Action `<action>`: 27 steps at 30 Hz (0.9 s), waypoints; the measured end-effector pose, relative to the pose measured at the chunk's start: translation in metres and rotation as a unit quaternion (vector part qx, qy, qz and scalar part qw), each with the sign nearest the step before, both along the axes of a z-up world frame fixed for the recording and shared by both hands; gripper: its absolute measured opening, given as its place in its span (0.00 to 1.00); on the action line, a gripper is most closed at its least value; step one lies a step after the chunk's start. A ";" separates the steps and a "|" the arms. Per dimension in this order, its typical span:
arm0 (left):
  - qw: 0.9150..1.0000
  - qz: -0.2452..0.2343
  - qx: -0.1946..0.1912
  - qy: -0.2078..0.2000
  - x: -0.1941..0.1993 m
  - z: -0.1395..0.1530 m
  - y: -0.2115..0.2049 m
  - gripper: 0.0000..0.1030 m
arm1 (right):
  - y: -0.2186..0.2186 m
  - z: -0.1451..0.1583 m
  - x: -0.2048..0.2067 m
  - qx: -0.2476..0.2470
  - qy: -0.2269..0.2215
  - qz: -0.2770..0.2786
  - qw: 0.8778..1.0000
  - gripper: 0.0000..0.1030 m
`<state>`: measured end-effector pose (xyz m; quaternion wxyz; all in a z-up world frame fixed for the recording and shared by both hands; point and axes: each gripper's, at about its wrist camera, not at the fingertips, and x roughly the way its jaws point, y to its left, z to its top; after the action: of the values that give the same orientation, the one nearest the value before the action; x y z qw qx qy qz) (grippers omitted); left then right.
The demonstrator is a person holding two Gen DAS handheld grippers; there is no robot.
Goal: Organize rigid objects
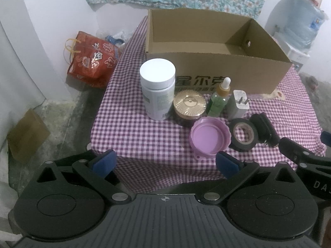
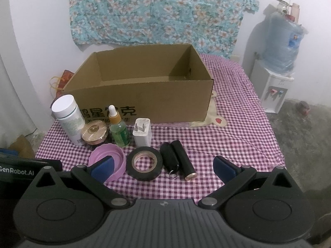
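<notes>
An open, empty cardboard box (image 1: 227, 72) (image 2: 144, 101) stands at the back of the checkered table. In front of it stand a white bottle (image 1: 158, 91) (image 2: 69, 122), a gold-lidded jar (image 1: 189, 105) (image 2: 94, 134), a green dropper bottle (image 1: 219, 99) (image 2: 119, 130) and a white charger (image 1: 238, 104) (image 2: 142, 132). Nearer lie a pink lid (image 1: 210, 137) (image 2: 107, 161), a black tape roll (image 1: 244, 134) (image 2: 144, 163) and two black cylinders (image 1: 264, 129) (image 2: 180, 159). My left gripper (image 1: 165, 164) and right gripper (image 2: 164, 170) are open and empty, before the table's near edge.
A red bag (image 1: 91, 60) sits on the floor left of the table, and a flat cardboard piece (image 1: 26, 134) lies nearer. A water dispenser (image 2: 277, 66) stands at the right wall. Flowered cloth (image 2: 161, 10) hangs behind the box.
</notes>
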<state>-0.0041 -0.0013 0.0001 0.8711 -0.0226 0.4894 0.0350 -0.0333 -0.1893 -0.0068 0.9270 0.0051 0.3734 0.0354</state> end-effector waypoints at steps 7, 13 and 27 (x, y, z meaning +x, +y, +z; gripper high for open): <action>1.000 0.001 0.002 0.000 0.000 -0.001 0.000 1.00 | 0.000 -0.001 0.000 0.001 0.002 -0.001 1.000 1.00; 1.000 0.001 0.003 0.000 -0.001 -0.002 0.001 1.00 | 0.000 -0.002 -0.001 0.002 0.003 -0.001 1.000 1.00; 1.000 0.001 0.005 0.001 -0.003 -0.002 0.003 1.00 | 0.001 -0.002 -0.002 0.002 0.004 0.000 1.000 1.00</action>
<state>-0.0067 0.0013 -0.0015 0.8707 -0.0188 0.4899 0.0385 -0.0351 -0.1887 -0.0093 0.9257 0.0076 0.3765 0.0359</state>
